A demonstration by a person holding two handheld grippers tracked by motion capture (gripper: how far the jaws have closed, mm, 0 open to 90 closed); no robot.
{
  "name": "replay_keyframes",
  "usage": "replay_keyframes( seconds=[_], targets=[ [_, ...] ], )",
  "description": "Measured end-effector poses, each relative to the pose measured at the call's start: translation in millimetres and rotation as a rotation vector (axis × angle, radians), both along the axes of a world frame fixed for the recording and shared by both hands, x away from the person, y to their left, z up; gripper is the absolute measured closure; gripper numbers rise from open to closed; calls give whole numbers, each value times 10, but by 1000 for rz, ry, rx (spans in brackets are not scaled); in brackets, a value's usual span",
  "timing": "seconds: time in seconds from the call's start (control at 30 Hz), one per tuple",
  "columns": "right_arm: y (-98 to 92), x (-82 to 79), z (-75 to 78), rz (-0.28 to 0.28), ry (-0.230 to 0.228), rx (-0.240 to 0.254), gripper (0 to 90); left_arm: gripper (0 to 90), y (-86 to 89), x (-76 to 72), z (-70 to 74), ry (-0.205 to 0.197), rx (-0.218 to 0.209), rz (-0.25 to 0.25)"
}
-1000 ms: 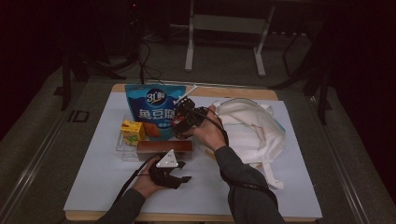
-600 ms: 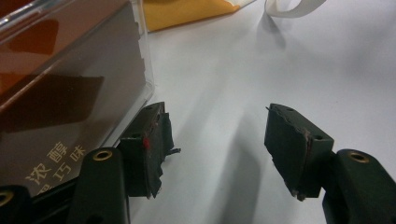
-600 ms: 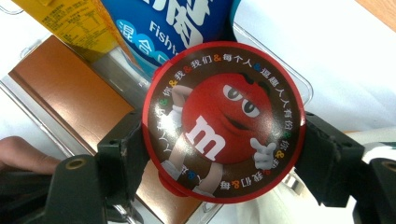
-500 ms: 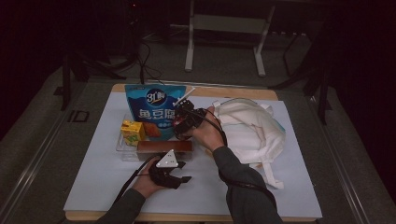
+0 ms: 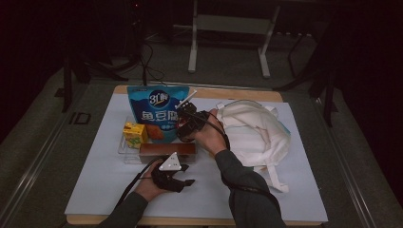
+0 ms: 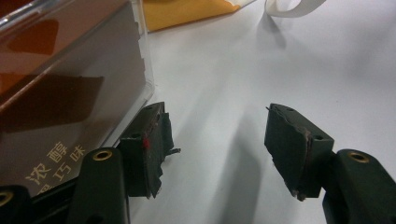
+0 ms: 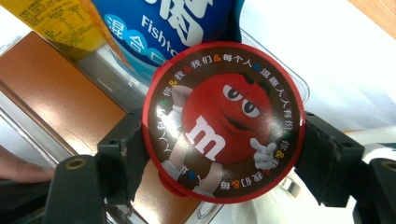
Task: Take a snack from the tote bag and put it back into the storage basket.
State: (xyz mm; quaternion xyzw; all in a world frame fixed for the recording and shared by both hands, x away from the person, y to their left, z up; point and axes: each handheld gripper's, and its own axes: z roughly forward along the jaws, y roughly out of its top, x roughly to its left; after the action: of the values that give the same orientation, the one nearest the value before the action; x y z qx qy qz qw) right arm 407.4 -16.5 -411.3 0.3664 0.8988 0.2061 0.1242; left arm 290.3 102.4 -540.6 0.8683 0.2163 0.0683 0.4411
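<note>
Right gripper [image 5: 186,124] barely shifts, clamped on M&M tub [image 7: 223,122]; left gripper [image 6: 219,151] released. Lift straight, clear tray [image 5: 124,151], toward bag [image 5: 252,130].

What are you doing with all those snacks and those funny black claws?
A person holds a claw in each hand at a table. The right gripper is clamped on a round M&M's container, held above the clear tray beside the blue snack bag, the yellow juice box and the brown chocolate box. The left gripper rests open on the white mat, right beside the chocolate box, holding nothing. A white cloth bag lies to the right.
</note>
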Motion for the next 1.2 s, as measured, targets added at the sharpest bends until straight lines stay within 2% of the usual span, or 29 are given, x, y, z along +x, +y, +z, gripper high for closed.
replay_keyframes(
  seconds=[0.2,0.47,0.83,1.07,1.1,1.17,1.2],
  targets=[
    [8,6,-39,2,-4,-12,258,392,1,1,1,-1,2,0],
    [39,-6,-82,3,40,-21,259,392,0,0,0,0,1,0],
    [63,12,-104,-9,57,-35,255,392,0,0,0,-1,1,-1],
    [52,16,-112,-10,66,-27,254,392,-1,0,0,-1,2,-2],
    [48,15,-108,-9,65,-16,253,392,-1,0,0,-1,2,-1],
    [45,15,-106,-13,59,-25,255,392,0,0,0,0,1,-1],
    [39,15,-101,-13,53,-10,254,392,0,0,0,-1,3,-2]
  ],
)
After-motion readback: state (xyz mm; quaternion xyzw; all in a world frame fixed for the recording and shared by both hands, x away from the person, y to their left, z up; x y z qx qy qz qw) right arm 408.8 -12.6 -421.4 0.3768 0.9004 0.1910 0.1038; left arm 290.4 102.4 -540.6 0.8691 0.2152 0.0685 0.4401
